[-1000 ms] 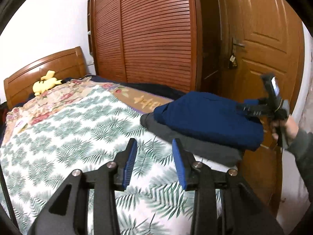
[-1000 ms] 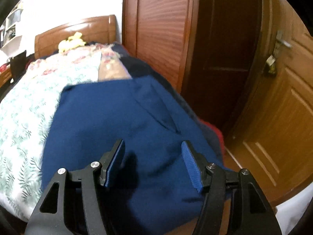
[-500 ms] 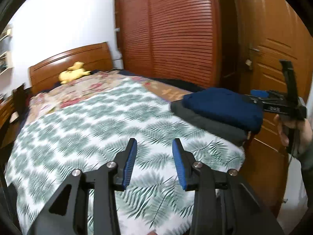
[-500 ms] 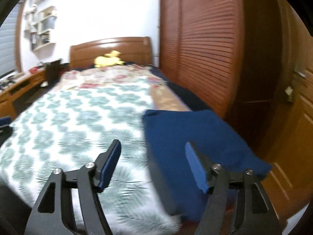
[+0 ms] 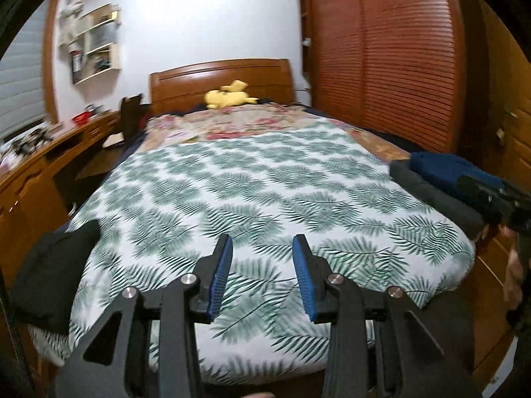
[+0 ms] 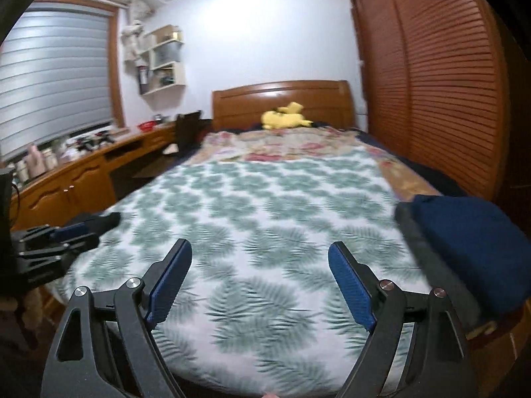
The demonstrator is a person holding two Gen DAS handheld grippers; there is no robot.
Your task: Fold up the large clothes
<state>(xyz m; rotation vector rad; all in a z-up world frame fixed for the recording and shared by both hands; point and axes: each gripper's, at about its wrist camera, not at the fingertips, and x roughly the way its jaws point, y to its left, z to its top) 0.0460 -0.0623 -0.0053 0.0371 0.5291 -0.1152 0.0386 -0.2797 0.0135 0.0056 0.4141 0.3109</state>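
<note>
A folded navy garment [image 6: 464, 245] lies on top of a folded dark grey garment [image 5: 434, 195] at the bed's right front corner; the navy one also shows in the left wrist view [image 5: 444, 172]. A black garment [image 5: 49, 272] lies at the bed's left front corner, and shows in the right wrist view [image 6: 99, 222]. My left gripper [image 5: 262, 265] is open and empty above the bed's front edge. My right gripper [image 6: 260, 272] is wide open and empty, to the left of the navy stack. Each gripper shows at the edge of the other's view.
The bed has a white sheet with green leaf print [image 5: 259, 192] and a floral quilt [image 5: 239, 126] toward the headboard. A yellow plush toy [image 6: 285, 116] sits by the headboard. A wooden desk [image 6: 83, 172] runs along the left. Slatted wardrobe doors [image 5: 381, 56] stand at right.
Both grippers have swung left and pulled back from the navy stack to face the whole bed. The right gripper has opened wider. The black garment has come into view.
</note>
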